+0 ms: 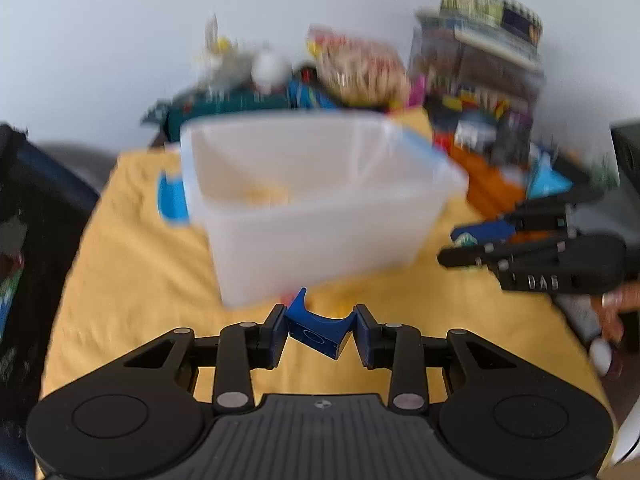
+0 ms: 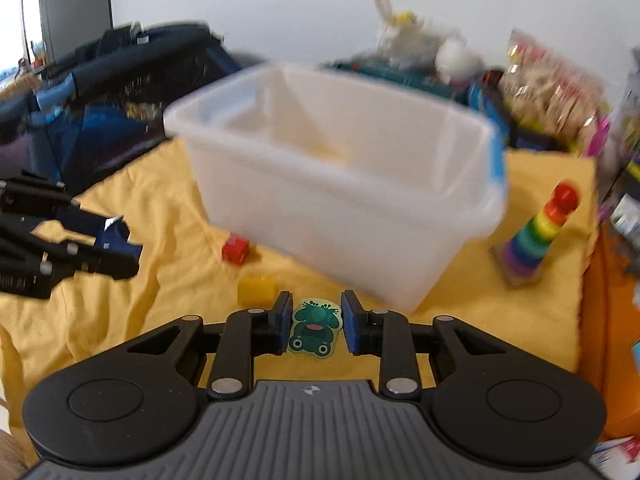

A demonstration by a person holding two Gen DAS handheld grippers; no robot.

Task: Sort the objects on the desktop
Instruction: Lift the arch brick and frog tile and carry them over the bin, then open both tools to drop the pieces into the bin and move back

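My left gripper (image 1: 320,330) is shut on a blue arch-shaped block (image 1: 318,330) and holds it above the yellow cloth (image 1: 140,280), in front of the clear plastic bin (image 1: 320,200). In the right wrist view the left gripper (image 2: 120,248) shows at the left with the blue block (image 2: 116,236). My right gripper (image 2: 314,324) is shut on a green frog piece (image 2: 314,328) just before the bin (image 2: 340,184). In the left wrist view the right gripper (image 1: 452,248) shows at the right. A red cube (image 2: 235,249) and a yellow brick (image 2: 256,289) lie on the cloth (image 2: 120,320).
A rainbow ring stacker (image 2: 536,232) stands right of the bin. Toys, a bagged wooden set (image 1: 360,76) and stacked boxes (image 1: 480,60) crowd the back. A dark playpen (image 2: 100,92) lies to the left. An orange object (image 2: 612,320) borders the cloth's right edge.
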